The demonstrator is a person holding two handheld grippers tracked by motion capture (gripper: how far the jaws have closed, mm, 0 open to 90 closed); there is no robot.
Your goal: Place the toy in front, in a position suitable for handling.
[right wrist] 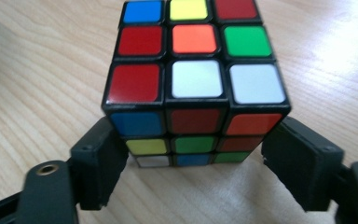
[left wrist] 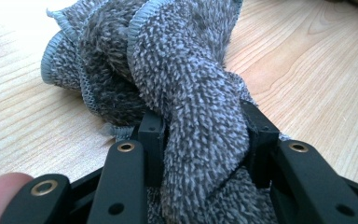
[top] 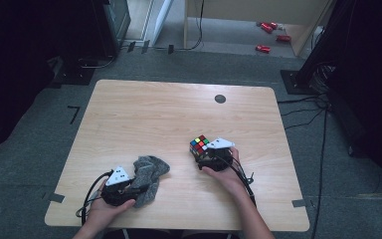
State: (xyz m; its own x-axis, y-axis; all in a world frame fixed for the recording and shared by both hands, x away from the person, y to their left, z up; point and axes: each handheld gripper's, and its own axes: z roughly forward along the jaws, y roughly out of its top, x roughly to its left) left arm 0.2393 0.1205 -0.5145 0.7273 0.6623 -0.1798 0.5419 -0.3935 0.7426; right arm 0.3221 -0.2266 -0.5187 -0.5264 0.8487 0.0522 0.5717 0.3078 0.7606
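A scrambled Rubik's cube (top: 199, 144) stands on the wooden table (top: 159, 114), right of centre. My right gripper (top: 202, 152) is shut on it from the near side. In the right gripper view the two black jaws press the lower sides of the cube (right wrist: 193, 79), with the right gripper (right wrist: 191, 158) low at the tabletop. A crumpled grey terry cloth (top: 150, 171) lies near the front left. My left gripper (top: 134, 188) is shut on it; in the left gripper view a thick fold of the cloth (left wrist: 177, 60) is pinched in the left gripper (left wrist: 205, 135).
A small black round disc (top: 220, 98) sits in the table's far right part. Beyond the table, red objects (top: 263, 48) lie on the floor. Cables (top: 306, 112) run on the floor at the right. Both forearms enter over the front edge.
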